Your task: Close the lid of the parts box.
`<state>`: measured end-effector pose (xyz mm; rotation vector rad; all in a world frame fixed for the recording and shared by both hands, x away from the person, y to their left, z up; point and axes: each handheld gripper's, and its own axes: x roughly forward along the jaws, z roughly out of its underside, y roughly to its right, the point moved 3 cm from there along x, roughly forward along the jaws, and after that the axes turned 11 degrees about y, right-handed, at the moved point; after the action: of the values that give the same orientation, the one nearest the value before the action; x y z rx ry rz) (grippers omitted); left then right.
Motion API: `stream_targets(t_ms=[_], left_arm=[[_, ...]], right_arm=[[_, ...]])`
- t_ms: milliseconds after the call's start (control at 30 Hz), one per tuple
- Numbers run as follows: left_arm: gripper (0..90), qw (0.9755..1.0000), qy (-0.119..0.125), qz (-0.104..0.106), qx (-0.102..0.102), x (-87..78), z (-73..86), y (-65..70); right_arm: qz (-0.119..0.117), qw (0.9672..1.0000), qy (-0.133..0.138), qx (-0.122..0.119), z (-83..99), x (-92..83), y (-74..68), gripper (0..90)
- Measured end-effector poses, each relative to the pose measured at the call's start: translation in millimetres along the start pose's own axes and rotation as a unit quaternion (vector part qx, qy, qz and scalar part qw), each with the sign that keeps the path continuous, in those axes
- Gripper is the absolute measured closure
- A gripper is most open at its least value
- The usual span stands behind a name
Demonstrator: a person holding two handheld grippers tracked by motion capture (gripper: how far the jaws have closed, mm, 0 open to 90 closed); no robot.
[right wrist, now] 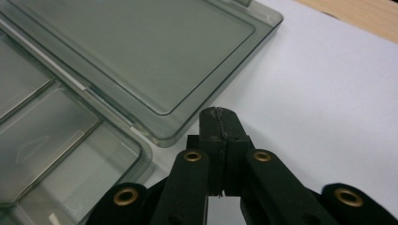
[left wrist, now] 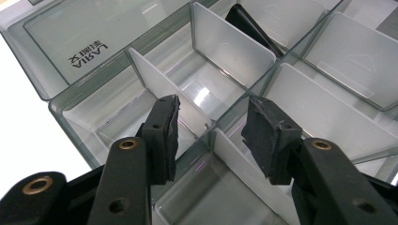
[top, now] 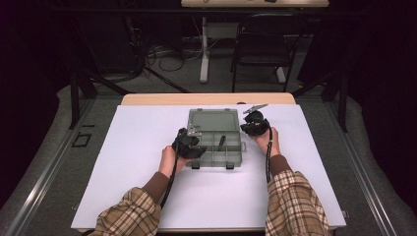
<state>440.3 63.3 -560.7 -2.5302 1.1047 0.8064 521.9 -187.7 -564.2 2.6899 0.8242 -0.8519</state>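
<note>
Organizer box on table, lid behind, chair beyond

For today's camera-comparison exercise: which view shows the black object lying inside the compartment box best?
The high view: the black object lies whole in a middle compartment of the open compartment box. The left gripper view shows just its dark end behind a white divider. The right gripper view has the box's lid and compartments with nothing in them.
</note>
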Motion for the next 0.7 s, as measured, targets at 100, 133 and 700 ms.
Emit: stream_targets(t_ms=[100,133,700], left_arm=[[54.9,1.0,0.0,0.0,0.0,0.0,0.0,-0.1],[54.9,1.0,0.0,0.0,0.0,0.0,0.0,-0.1],[56.1,0.9999,-0.001,0.009,0.014,1.0,0.0,-1.1]], right_arm=[[-0.003,0.9999,-0.013,-0.008,1.4,3.0,-2.1,90.0],[-0.002,0.9998,-0.018,-0.012,2.0,3.7,-2.5,90.0],[0.005,0.9996,-0.028,0.005,2.7,12.9,-0.3,90.0]])
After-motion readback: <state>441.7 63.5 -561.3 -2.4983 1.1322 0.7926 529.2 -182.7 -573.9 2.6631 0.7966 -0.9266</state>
